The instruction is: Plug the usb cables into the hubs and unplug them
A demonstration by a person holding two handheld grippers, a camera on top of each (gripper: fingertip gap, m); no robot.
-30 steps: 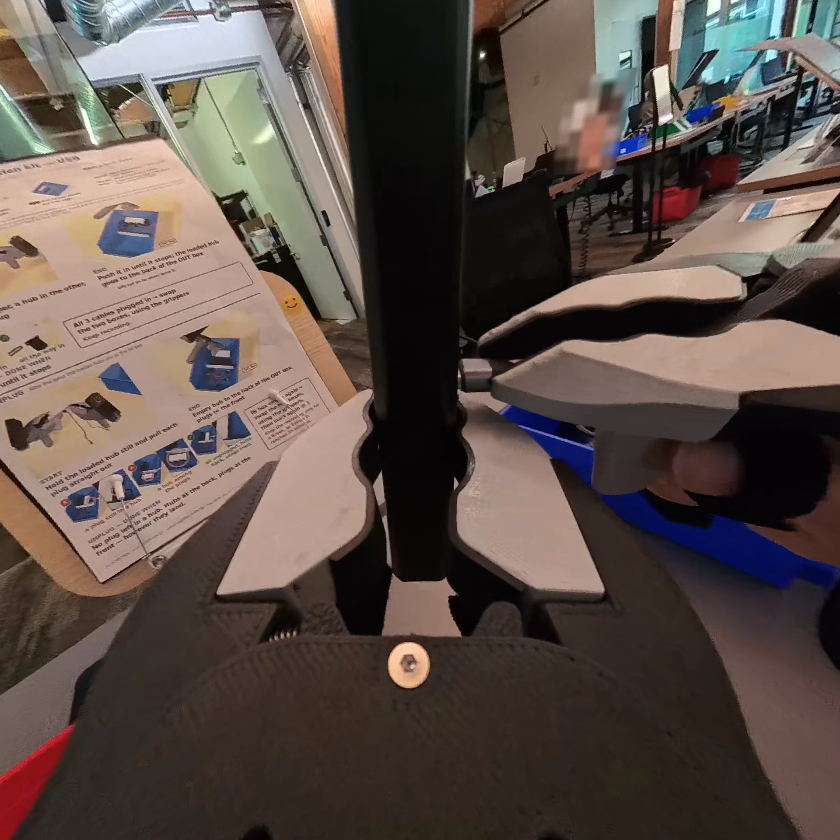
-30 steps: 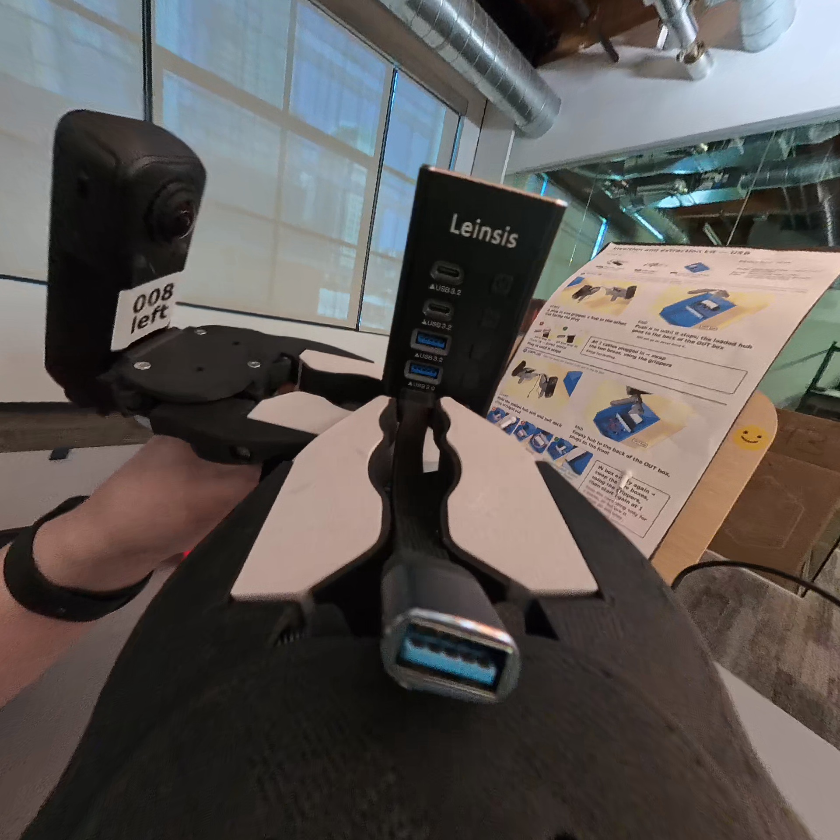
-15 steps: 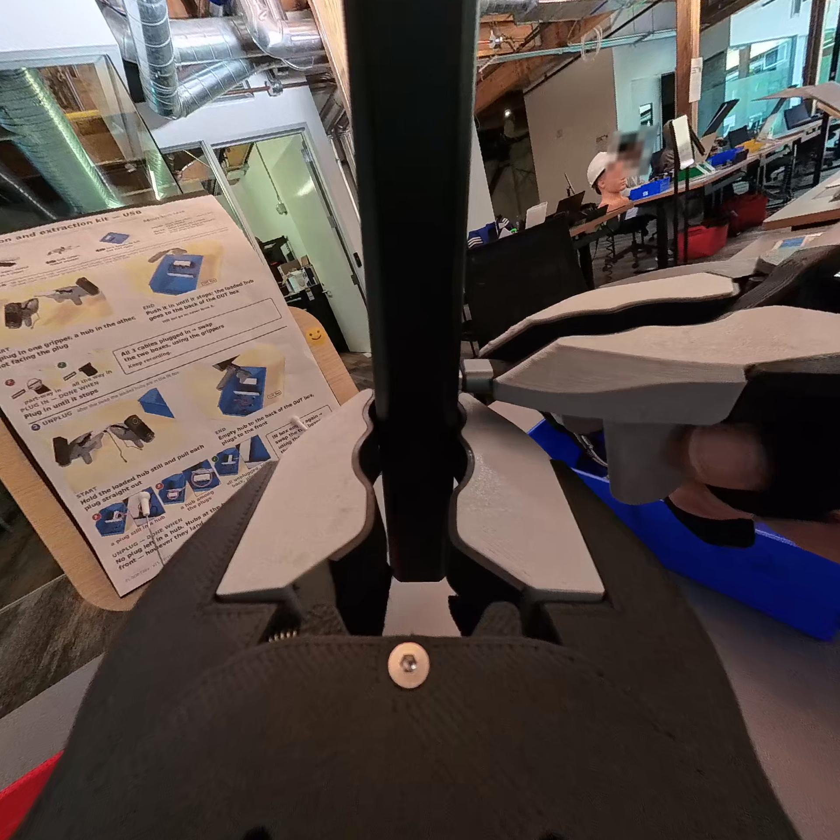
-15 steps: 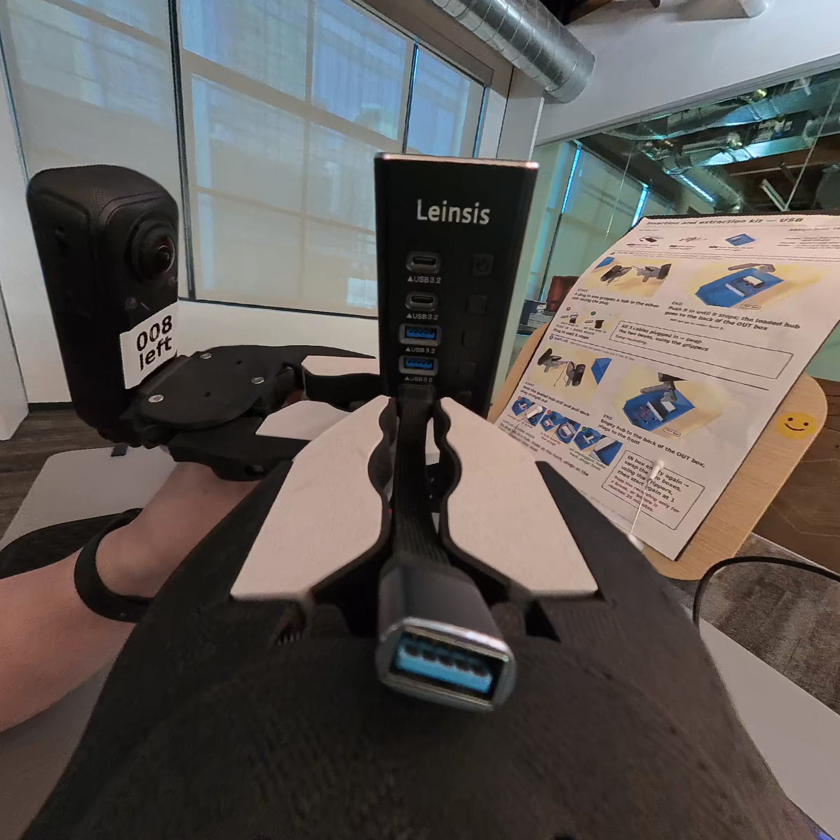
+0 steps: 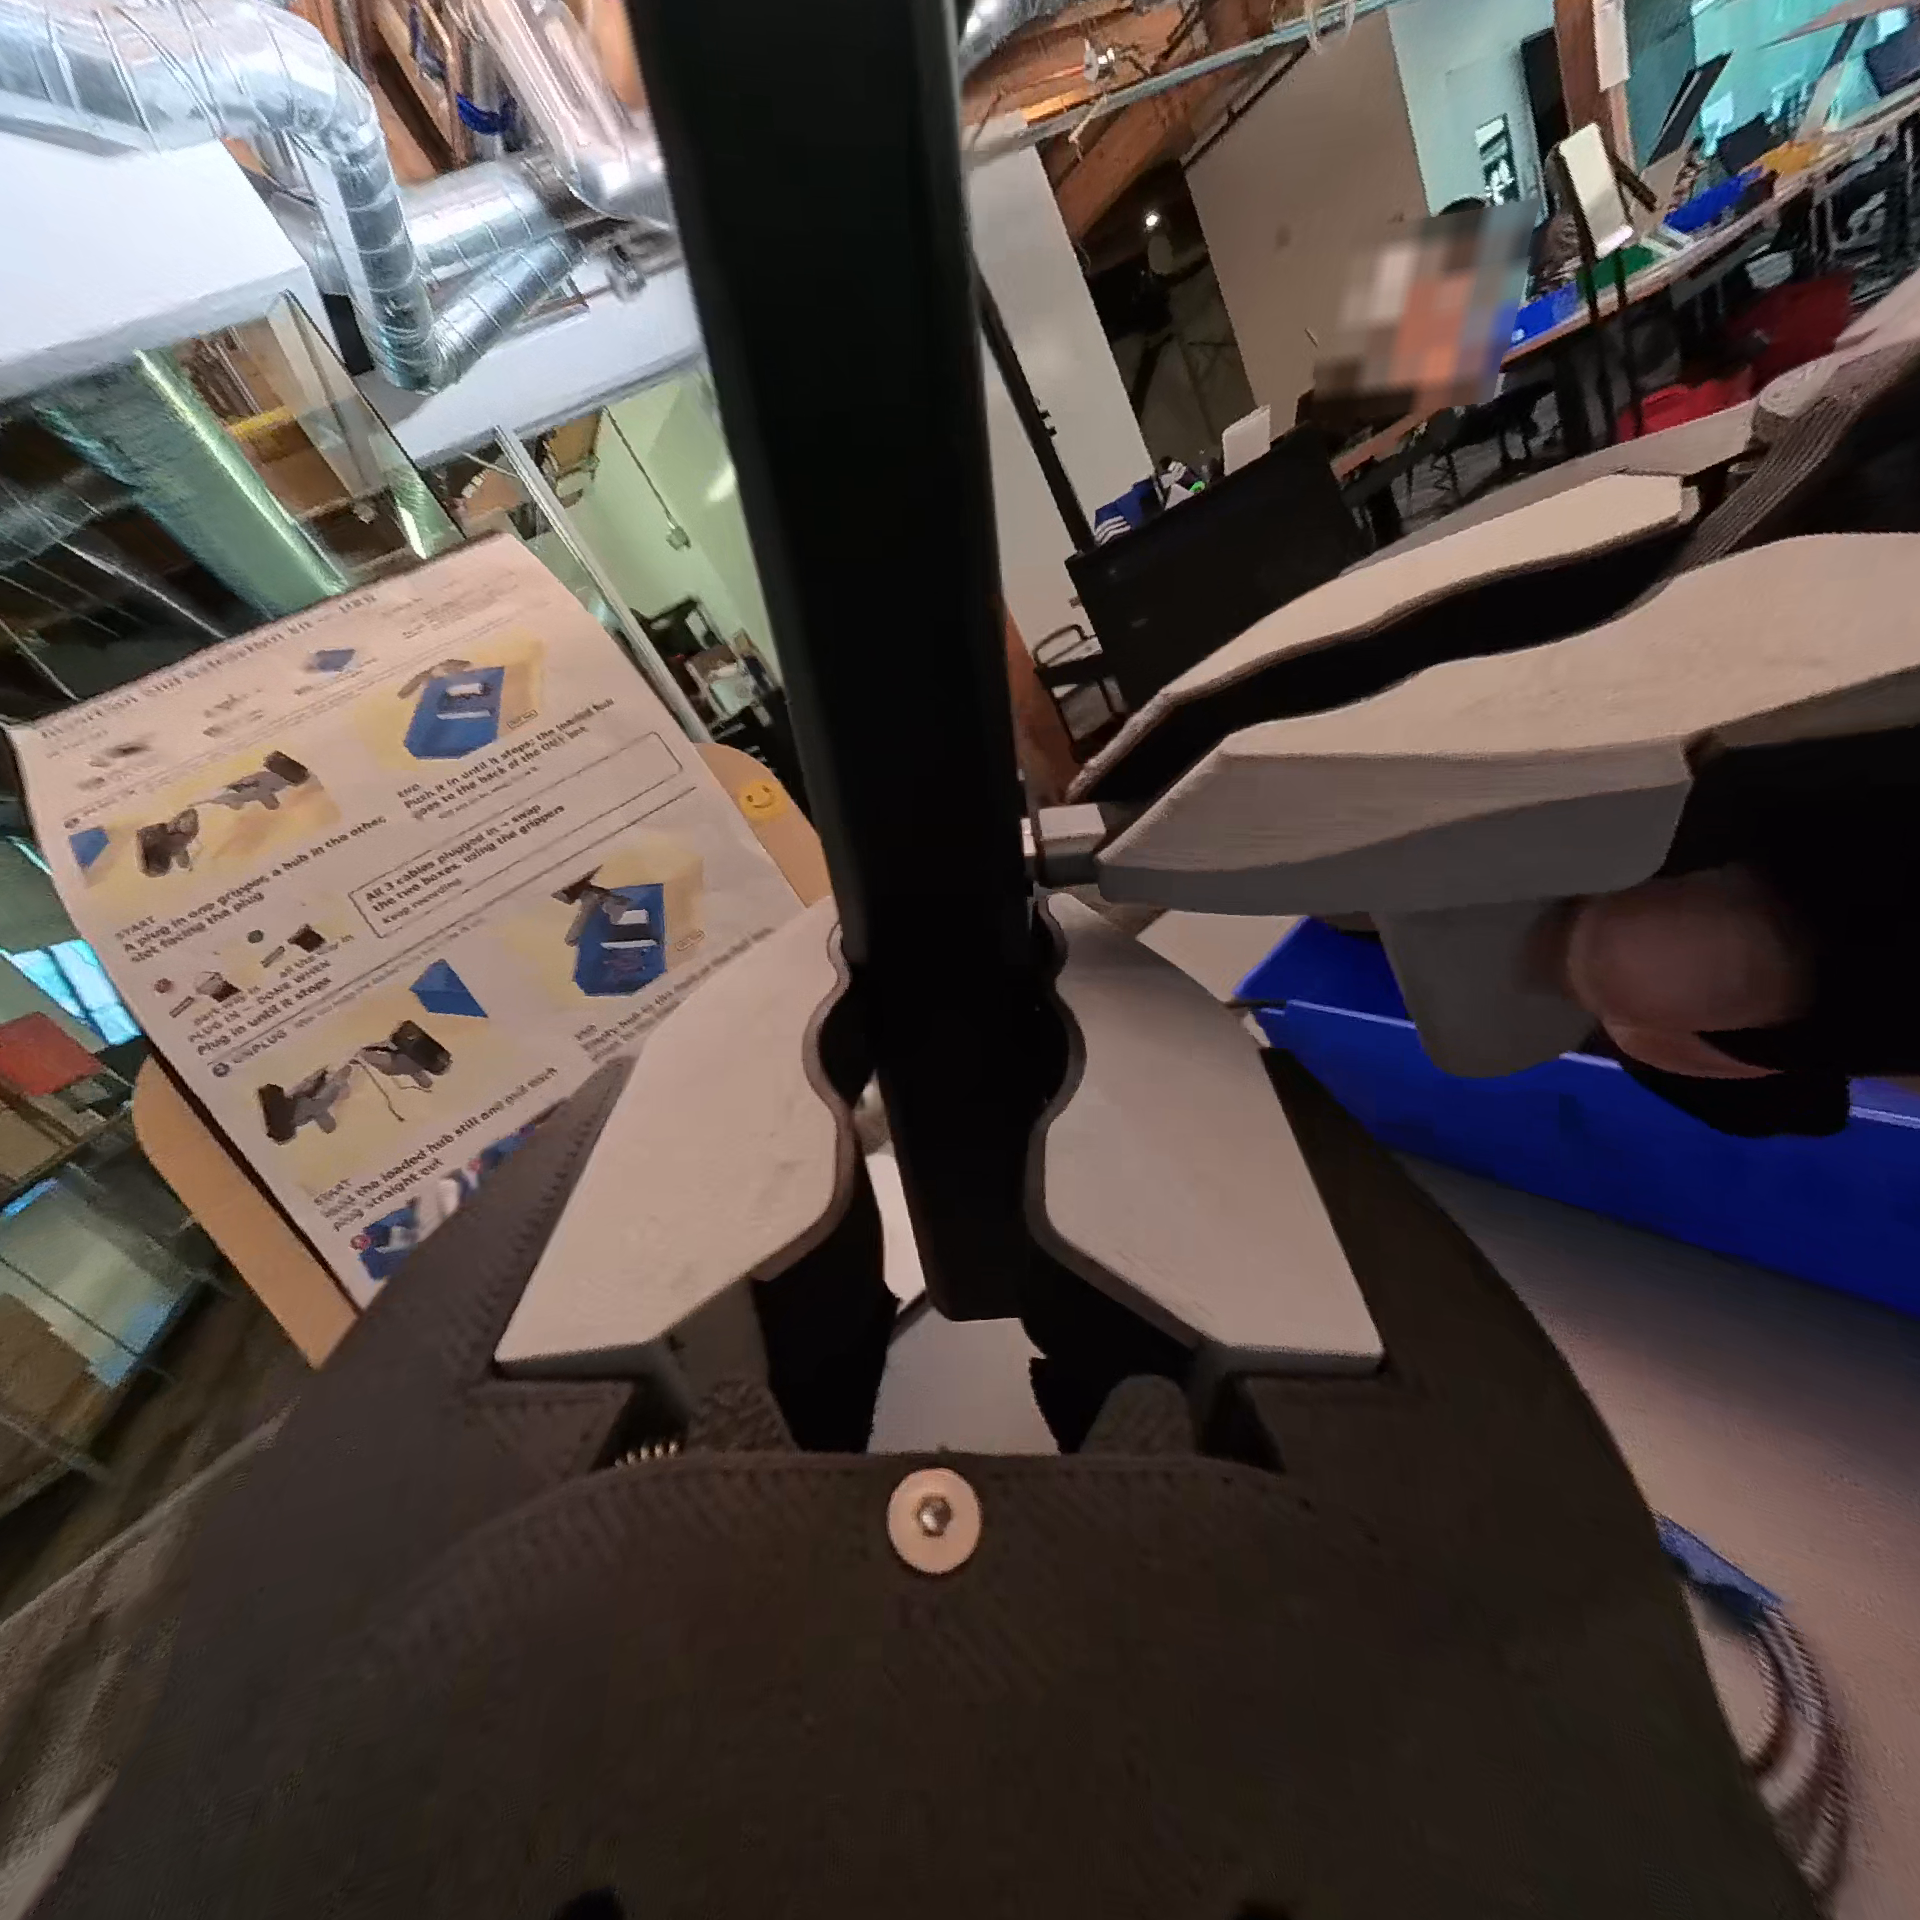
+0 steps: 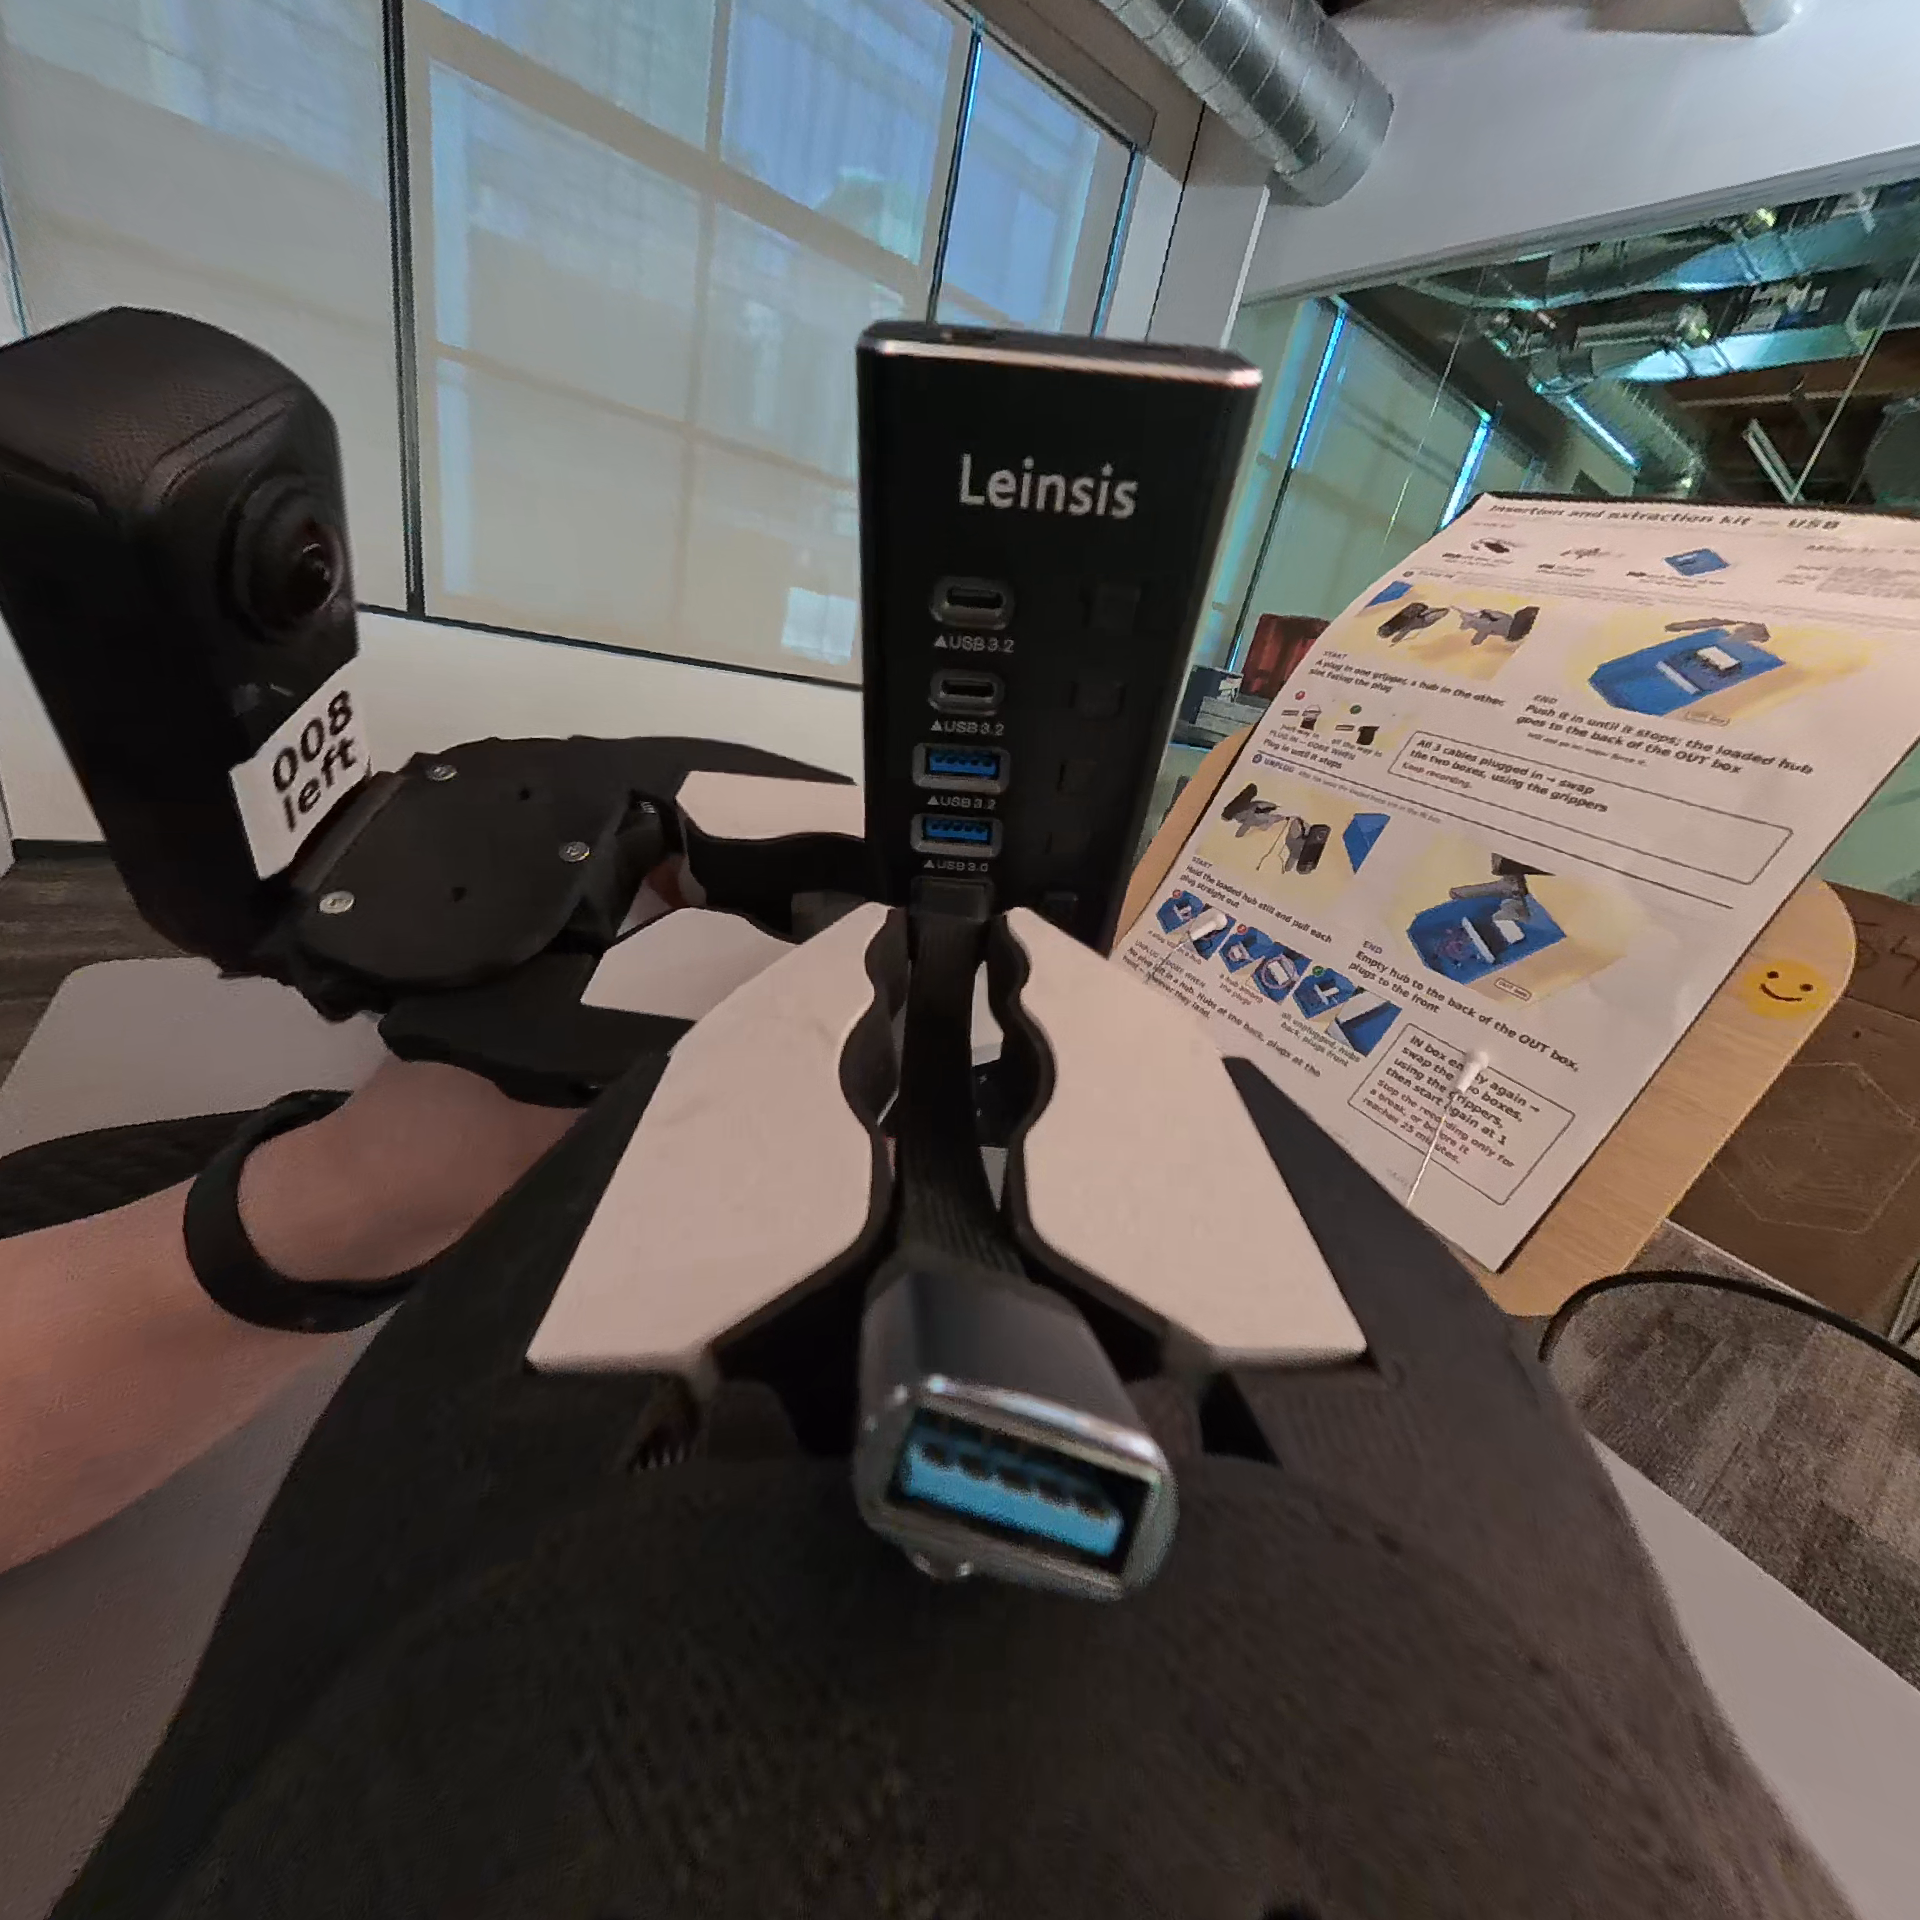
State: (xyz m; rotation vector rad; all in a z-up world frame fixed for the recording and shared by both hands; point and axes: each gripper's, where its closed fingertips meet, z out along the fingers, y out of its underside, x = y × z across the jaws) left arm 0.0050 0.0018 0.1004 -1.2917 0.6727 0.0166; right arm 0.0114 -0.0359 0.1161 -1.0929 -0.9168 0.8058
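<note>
The left tool (image 5: 945, 1049) is clamping a black hub (image 5: 831, 520) by its lower end; its two grey fingers (image 5: 717, 1122) are pressing against the hub's narrow sides, and the hub is standing upright, rising past the top of the left wrist view; in the right wrist view the same hub (image 6: 1044, 644) is showing its port face, with two small oval ports above two blue ports; the left tool (image 6: 748, 831) is sitting behind it at the left, held by a hand (image 6: 343, 1164) with a black wrist strap.

The right tool (image 6: 945, 997) is closing on a short black cable (image 6: 940, 1091); its fingers (image 6: 748, 1174) are squeezing the flat ribbed middle of the cable, whose front plug is meeting the hub's face just under the lowest blue port; how deep the plug is sitting, I cannot tell; the cable's rear end, a metal-rimmed blue socket (image 6: 1013, 1486), is pointing back at the camera; in the left wrist view the right tool (image 5: 1101, 831) is reaching in from the right edge, and the plug's metal tip (image 5: 1060, 836) is touching the hub's side.

A printed instruction sheet (image 6: 1507, 831) is leaning on a wooden board (image 6: 1745, 1049) at the far side of the desk (image 6: 1818, 1662); a blue bin (image 5: 1558, 1153) is resting on the desk to the right, under the right tool.
</note>
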